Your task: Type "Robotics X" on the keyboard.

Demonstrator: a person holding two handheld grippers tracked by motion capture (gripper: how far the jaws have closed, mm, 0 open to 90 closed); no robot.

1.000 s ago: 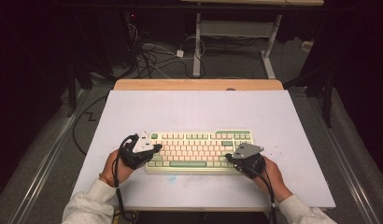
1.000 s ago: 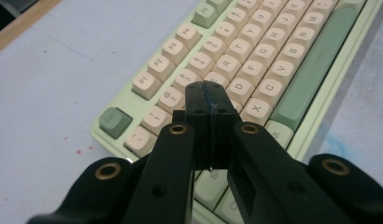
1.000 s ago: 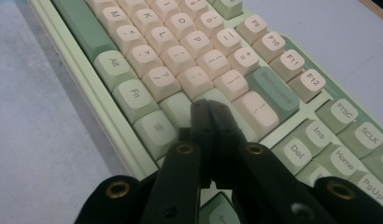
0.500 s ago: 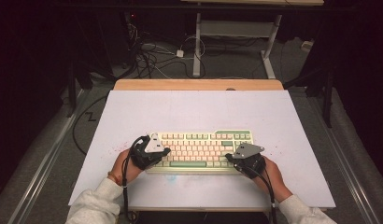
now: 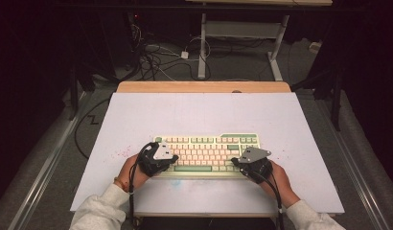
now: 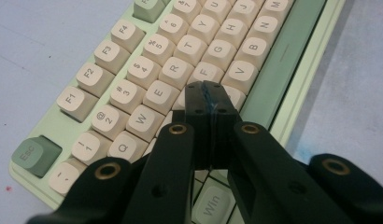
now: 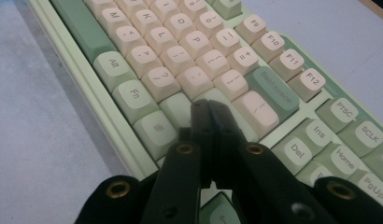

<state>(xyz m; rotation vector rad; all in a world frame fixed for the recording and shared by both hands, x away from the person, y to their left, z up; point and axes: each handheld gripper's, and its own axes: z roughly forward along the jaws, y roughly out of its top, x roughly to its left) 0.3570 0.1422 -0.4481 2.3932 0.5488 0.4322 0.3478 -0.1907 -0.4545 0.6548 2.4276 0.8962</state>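
Keyboard: a pale green keyboard [image 5: 206, 152] with cream keys lies on the white table [image 5: 204, 115], near the front edge.
Left gripper: the left gripper [image 6: 209, 95], jaws pressed together and holding nothing, sits over the keys near D and F.
Right gripper: the right gripper [image 7: 207, 112], jaws likewise closed and empty, is poised above the keyboard's right end, near Backspace [image 7: 273, 90].

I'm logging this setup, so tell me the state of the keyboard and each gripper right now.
Keyboard: flat on the table, all visible keycaps in place.
Left gripper: shut, tips over the left-hand letter keys.
Right gripper: shut, tips over the keys near Backspace.
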